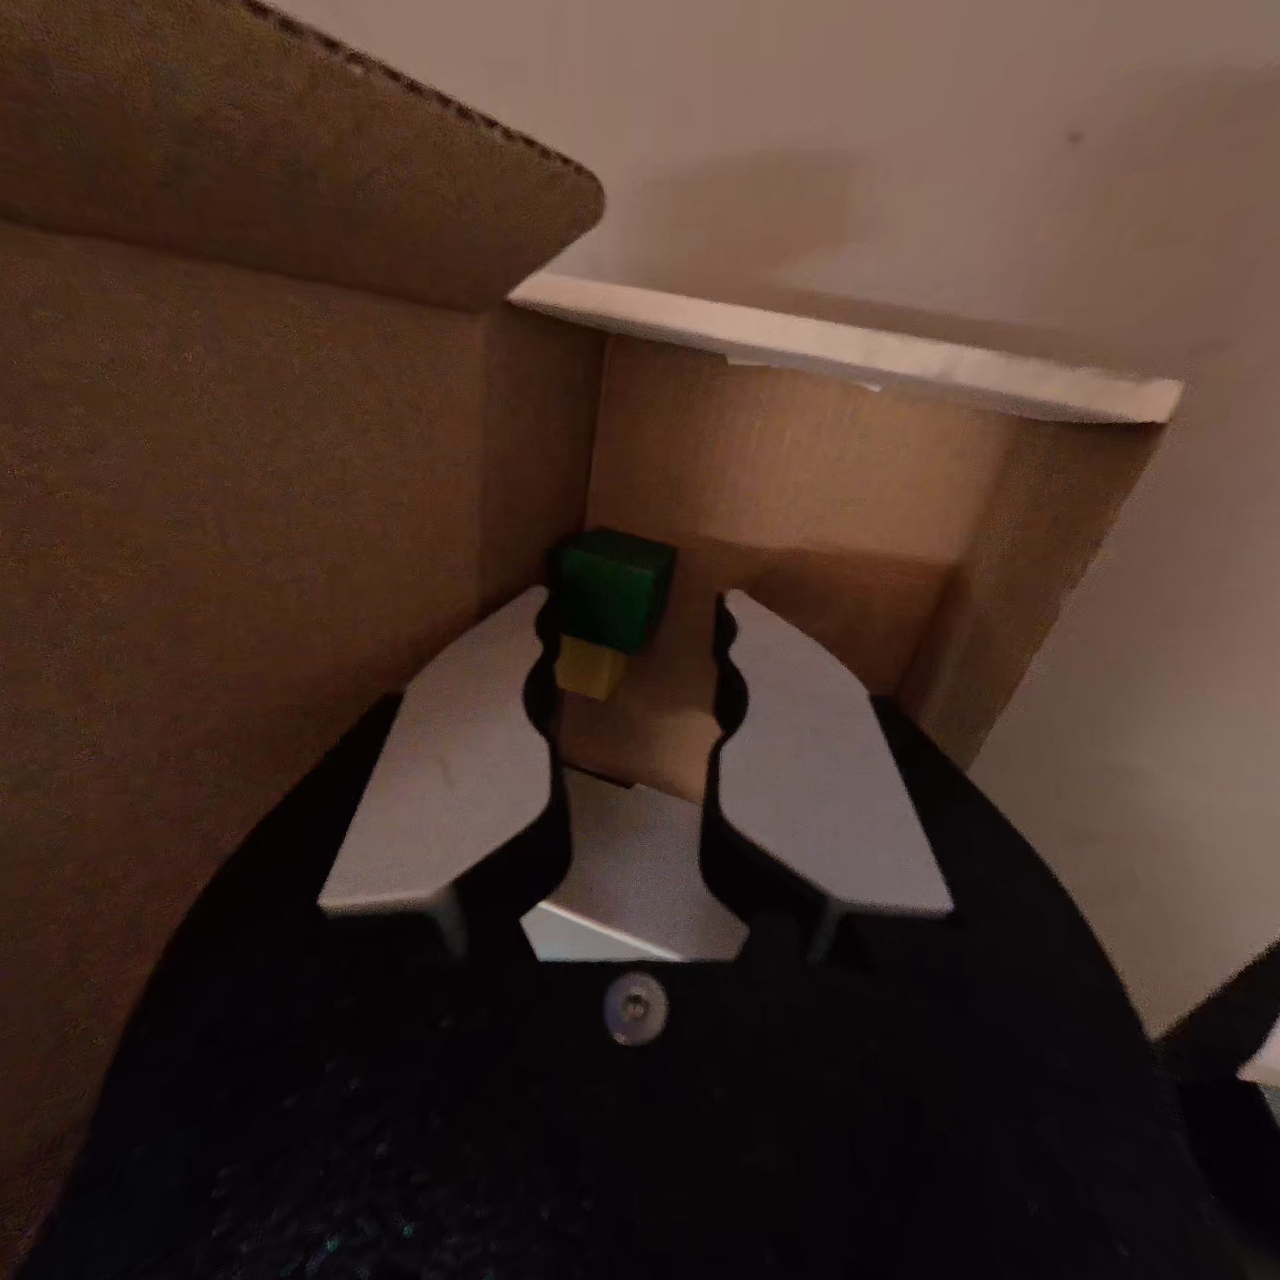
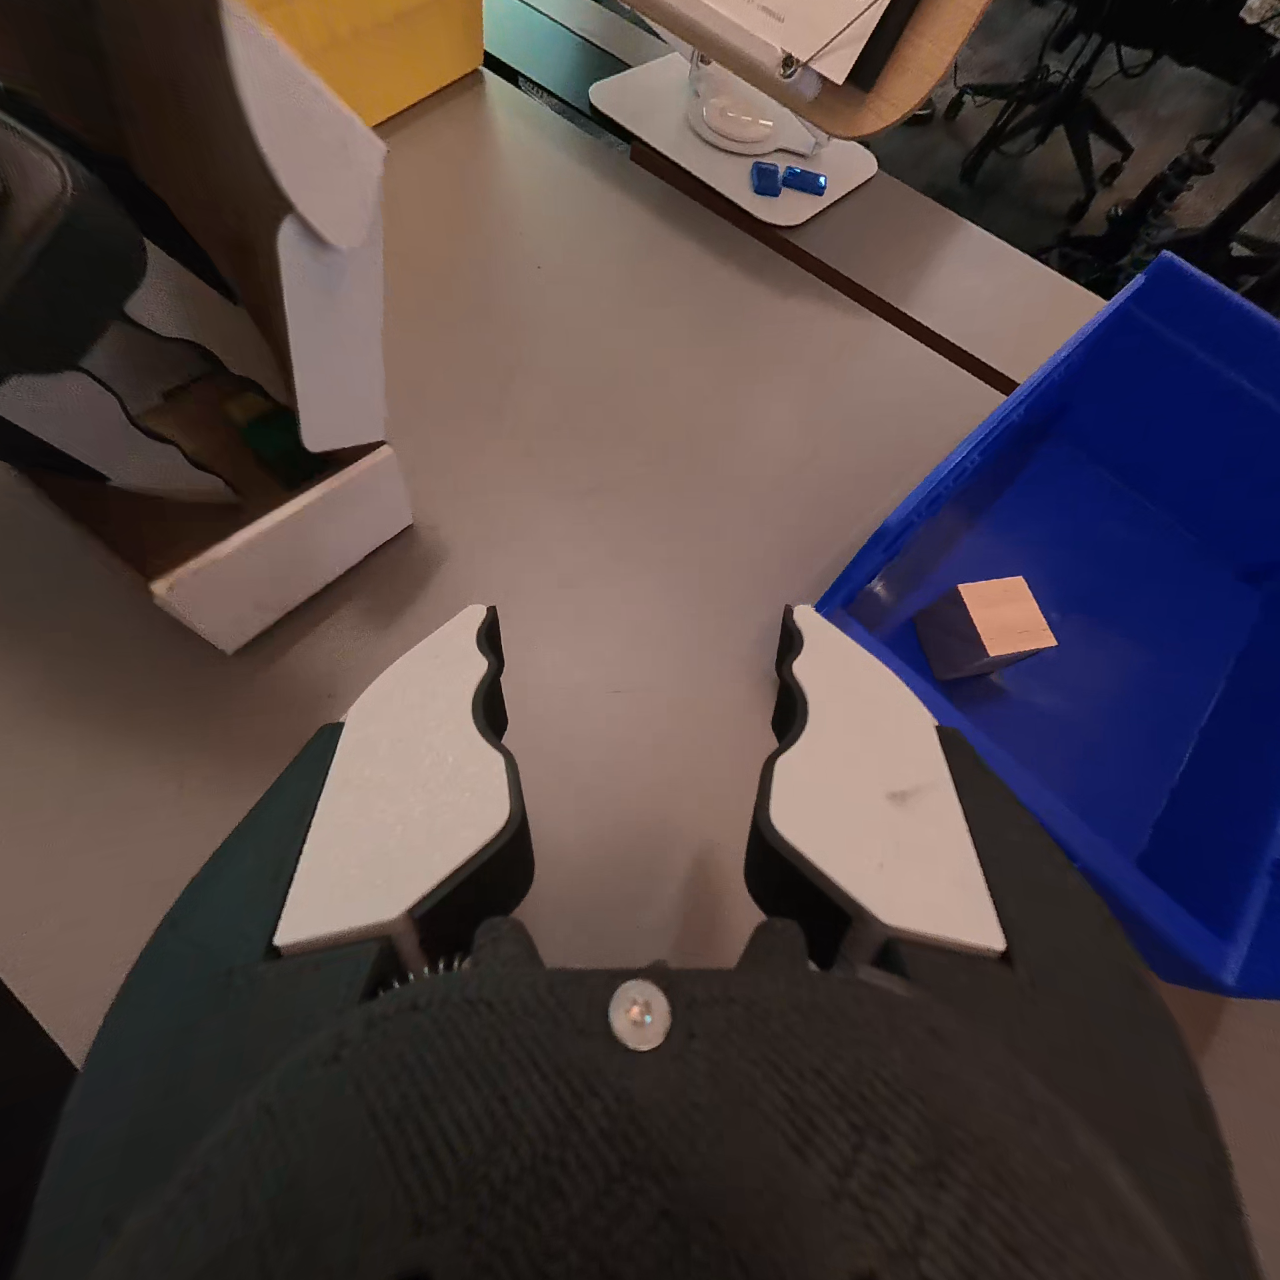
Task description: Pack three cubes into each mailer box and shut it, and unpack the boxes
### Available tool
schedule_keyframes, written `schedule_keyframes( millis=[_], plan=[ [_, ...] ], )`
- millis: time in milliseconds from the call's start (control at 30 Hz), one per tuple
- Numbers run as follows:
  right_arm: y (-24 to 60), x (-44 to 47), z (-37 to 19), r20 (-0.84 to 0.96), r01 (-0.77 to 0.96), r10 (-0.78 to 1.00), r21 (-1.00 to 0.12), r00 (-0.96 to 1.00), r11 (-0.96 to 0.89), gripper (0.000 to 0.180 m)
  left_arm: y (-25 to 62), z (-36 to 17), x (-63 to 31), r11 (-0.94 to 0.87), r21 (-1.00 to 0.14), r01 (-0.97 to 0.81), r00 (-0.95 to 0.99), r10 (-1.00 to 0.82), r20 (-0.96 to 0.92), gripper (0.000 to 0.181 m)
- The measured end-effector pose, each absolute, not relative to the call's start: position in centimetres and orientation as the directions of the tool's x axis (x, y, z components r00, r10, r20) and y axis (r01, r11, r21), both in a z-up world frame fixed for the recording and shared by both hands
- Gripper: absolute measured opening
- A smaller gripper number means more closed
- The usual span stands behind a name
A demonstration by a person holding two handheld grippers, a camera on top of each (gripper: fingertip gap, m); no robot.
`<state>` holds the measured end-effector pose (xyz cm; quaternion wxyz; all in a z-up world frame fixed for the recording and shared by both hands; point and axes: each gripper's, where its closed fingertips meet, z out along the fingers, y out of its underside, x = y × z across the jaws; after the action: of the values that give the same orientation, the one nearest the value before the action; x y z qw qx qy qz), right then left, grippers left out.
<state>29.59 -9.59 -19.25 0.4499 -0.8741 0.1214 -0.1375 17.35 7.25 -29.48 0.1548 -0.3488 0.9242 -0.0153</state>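
No legible writing; faint print on propped sheet [image 2: 817, 28].

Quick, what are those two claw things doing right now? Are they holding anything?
Left gripper: jaws open, holding nothing, reaching into the mailer box toward the green cube.
Right gripper: jaws open, empty, above the table.

Black textured claw [image 2: 638, 682] bodies, white wavy-edged fingers [image 2: 415, 769], one silver screw [image 2: 638, 1015] each.

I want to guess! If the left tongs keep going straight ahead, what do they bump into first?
Probably the green cube inside the open mailer box, just ahead of the left tongs; the depth is hard to judge.
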Motion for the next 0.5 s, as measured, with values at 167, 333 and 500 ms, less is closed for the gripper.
schedule_keyframes(
  millis=[167, 333, 500],
  plan=[
    [-9.3, 29.5, -19.5, 0.138, -0.077, -0.321, -0.816, 0.937, -0.573, 0.077, 6.6, -28.8, 16.7, 0.747, -0.188, -0.638, -0.718, -0.665, -0.204, 0.037],
    [-9.1, 29.0, -19.7, 0.146, -0.058, -0.293, -0.805, 0.945, -0.590, 0.078, 6.3, -29.8, 16.5, 0.842, -0.142, -0.521, -0.805, -0.540, -0.247, 0.048],
    [-7.7, 24.4, -18.5, 0.022, -0.019, -0.072, -0.851, 0.997, -0.524, 0.078, 6.0, -30.6, 15.9, 0.878, -0.121, -0.463, -0.849, -0.479, -0.223, 0.030]
  ],
)
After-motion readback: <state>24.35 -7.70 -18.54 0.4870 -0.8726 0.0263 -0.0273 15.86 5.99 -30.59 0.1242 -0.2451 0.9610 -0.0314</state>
